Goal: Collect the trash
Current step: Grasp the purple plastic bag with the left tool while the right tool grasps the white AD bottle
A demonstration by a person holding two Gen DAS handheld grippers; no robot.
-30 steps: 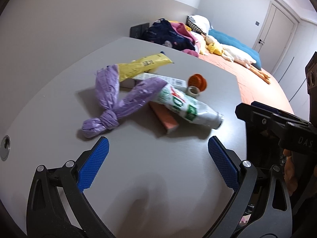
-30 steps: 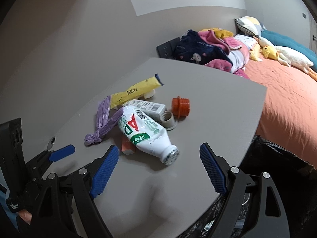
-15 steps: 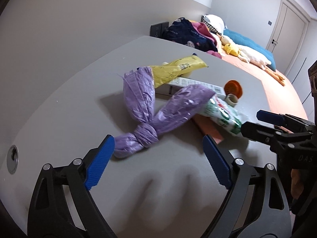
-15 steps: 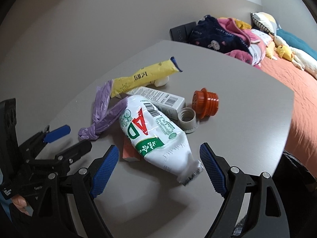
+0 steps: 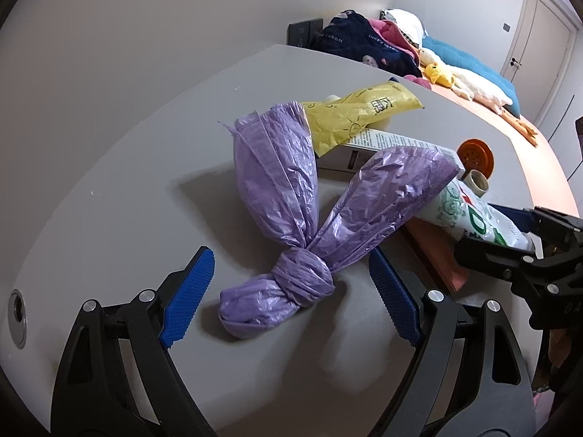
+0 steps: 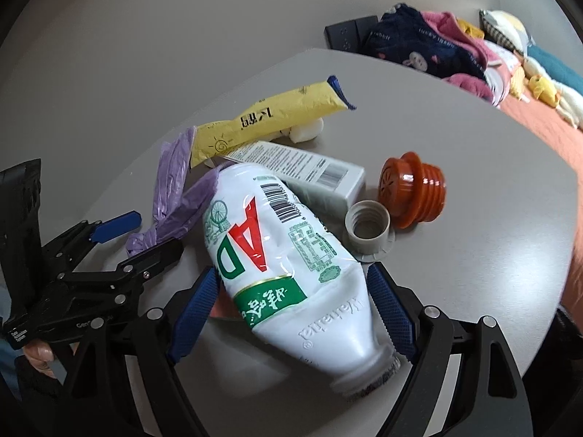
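Two caps beside bottle, box behind

hidden: pink flat thing mostly under the bottle | cut off: bed at right edge | too small: print on the box

Each claw, left and right, has black skeletal arms (triangular cutouts, silver screw heads) tipped with ribbed blue pads.
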